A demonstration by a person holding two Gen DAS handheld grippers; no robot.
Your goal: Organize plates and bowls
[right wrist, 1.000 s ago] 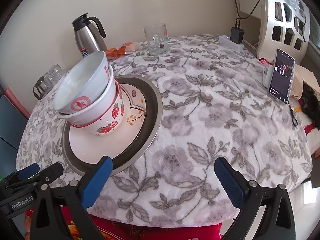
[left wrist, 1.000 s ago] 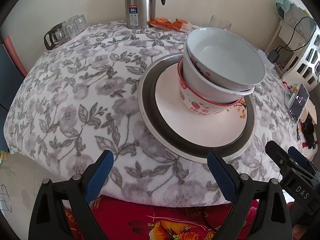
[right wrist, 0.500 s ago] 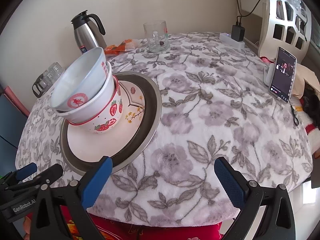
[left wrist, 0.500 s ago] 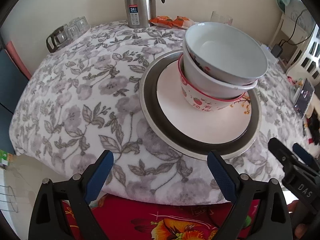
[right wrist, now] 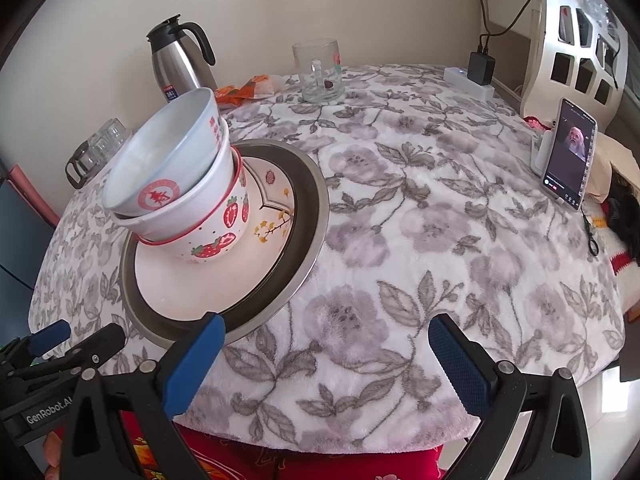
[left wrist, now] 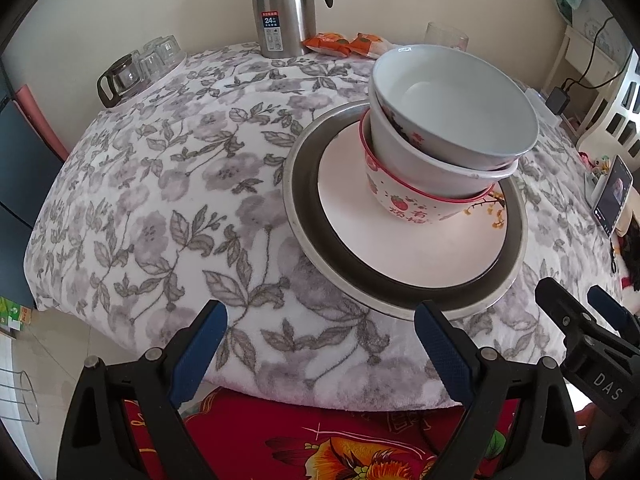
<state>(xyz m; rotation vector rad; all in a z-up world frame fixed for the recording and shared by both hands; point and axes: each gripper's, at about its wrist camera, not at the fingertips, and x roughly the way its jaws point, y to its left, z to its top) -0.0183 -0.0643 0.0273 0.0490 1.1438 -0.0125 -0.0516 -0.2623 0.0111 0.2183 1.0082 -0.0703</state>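
Covering table: floral cloth (left wrist: 168,184) | cream wall (right wrist: 320,0) | thermos (left wrist: 285,8) | both jaws released, apparently empty

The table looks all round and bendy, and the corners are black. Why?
Left wrist view: the fisheye lens bulges the table and leaves dark corners, but the top bowl looks sharp. Right wrist view: same curving and dark corners; the phone screen stays readable in soft, even light.
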